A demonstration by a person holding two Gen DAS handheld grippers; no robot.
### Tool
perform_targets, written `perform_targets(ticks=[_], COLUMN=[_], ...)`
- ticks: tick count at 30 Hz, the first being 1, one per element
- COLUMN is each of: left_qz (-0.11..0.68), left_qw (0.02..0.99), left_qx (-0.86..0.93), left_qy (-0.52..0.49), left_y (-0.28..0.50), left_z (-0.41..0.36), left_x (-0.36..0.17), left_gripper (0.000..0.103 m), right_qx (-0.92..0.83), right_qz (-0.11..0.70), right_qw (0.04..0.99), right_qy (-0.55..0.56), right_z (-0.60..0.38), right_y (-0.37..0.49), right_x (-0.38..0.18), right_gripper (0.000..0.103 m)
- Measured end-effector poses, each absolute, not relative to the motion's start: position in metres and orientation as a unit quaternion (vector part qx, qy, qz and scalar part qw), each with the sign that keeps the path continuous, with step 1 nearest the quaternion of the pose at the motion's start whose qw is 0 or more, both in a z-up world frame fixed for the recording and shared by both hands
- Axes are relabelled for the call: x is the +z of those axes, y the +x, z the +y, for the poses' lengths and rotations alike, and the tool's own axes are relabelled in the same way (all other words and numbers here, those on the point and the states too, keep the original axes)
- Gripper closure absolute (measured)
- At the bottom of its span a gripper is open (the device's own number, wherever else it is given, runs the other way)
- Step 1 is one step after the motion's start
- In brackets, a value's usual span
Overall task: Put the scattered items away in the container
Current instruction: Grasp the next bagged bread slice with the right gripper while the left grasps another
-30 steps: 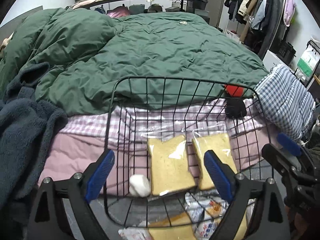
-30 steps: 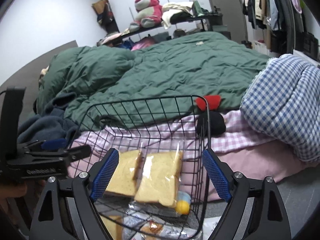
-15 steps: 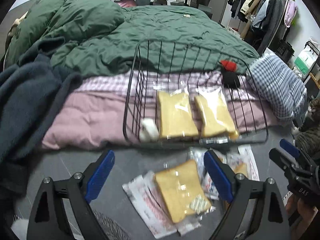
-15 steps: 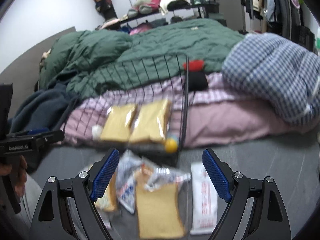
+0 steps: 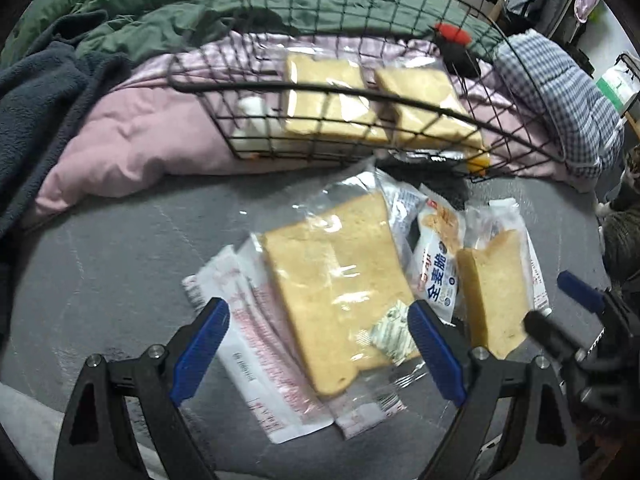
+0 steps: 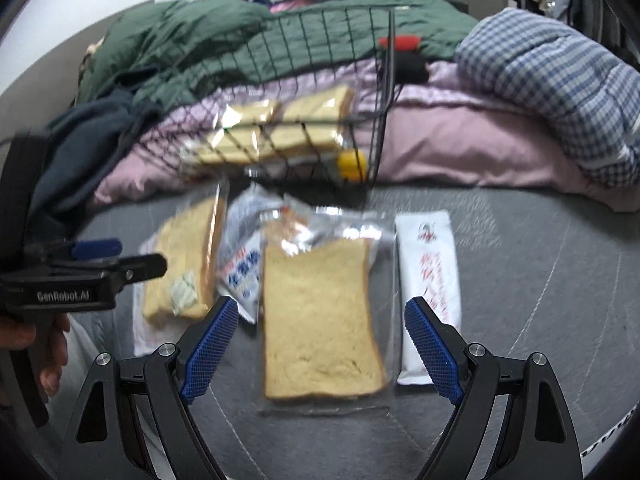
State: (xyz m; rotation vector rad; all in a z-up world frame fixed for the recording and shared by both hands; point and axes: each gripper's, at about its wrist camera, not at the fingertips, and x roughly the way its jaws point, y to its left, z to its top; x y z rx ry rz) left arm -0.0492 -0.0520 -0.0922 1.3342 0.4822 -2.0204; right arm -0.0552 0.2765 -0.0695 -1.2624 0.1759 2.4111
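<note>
A black wire basket [image 5: 320,92] stands on the grey floor against the bed, holding two bagged bread slices [image 5: 332,100], a white item and a yellow ball [image 6: 352,162]. In front of it lie loose packets. My left gripper [image 5: 316,320] hangs open over a bagged bread slice [image 5: 336,280] that lies on white red-printed packets [image 5: 256,344]. My right gripper [image 6: 322,308] is open over another bagged slice [image 6: 316,320], with a white packet [image 6: 430,280] beside its right finger. A blue-lettered packet [image 6: 244,264] lies between the two slices. Neither gripper touches anything.
The bed behind carries a green duvet [image 5: 160,4], a pink sheet [image 6: 460,148], a blue checked quilt [image 6: 552,80] and a dark blue fleece [image 5: 36,96]. A striped cat [image 5: 624,232] sits at the right edge. A hand [image 6: 48,344] holds the left gripper.
Both grippers have come down from basket height and tipped toward the floor. The loose packets now lie under their fingers, and the basket has slid up the views. The jaws stayed wide.
</note>
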Motion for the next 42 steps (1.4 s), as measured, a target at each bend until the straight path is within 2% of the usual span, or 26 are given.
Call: perform_targets(ticks=[5,7,10,13,16,21,28,34,35,36,42], left_qz=[0.189,0.187,0.178,0.2,0.224,0.213,0.225,0.228,0.229,0.229,0.226], left_qw=[0.321,0.329,0.343,0.343,0.347,0.341,0.339,0.336,0.336,0.336,0.337], left_qx=[-0.771,-0.768,-0.766,-0.761,-0.75,-0.754,-0.752,-0.753,-0.753,-0.753,-0.757], left_qy=[0.516,0.517,0.515,0.514,0.518,0.52,0.518,0.518,0.518,0.518,0.512], left_y=[-0.071,-0.079,-0.084,-0.077,-0.065,-0.063,-0.058,-0.056,-0.056,-0.056,-0.053], left_z=[-0.049,-0.05,-0.054,-0.066,-0.076,-0.073,-0.073,-0.072,-0.072,-0.072,-0.069], left_x=[-0.108,-0.115,-0.121,-0.128,-0.136,-0.131,-0.129,-0.129,-0.13,-0.13,-0.119], left_gripper=[0.013,0.008,0.008,0.008,0.014,0.023,0.024,0.024,0.024,0.024,0.026], right_qx=[0.86,0.86,0.858,0.855,0.852,0.846,0.842,0.836,0.839,0.84,0.848], right_qz=[0.069,0.073,0.082,0.093,0.094,0.105,0.135,0.089,0.076,0.069,0.062], right_qw=[0.21,0.211,0.213,0.215,0.214,0.215,0.205,0.209,0.209,0.21,0.207], right_qy=[-0.46,-0.459,-0.46,-0.463,-0.468,-0.476,-0.48,-0.499,-0.496,-0.495,-0.483], right_z=[0.281,0.284,0.291,0.297,0.298,0.3,0.301,0.287,0.284,0.282,0.276], right_y=[-0.053,-0.052,-0.052,-0.055,-0.062,-0.07,-0.075,-0.085,-0.086,-0.086,-0.086], right_x=[-0.082,-0.082,-0.085,-0.088,-0.093,-0.107,-0.121,-0.134,-0.134,-0.134,-0.116], right_gripper=[0.015,0.015,0.015,0.015,0.015,0.015,0.011,0.01,0.012,0.022,0.034])
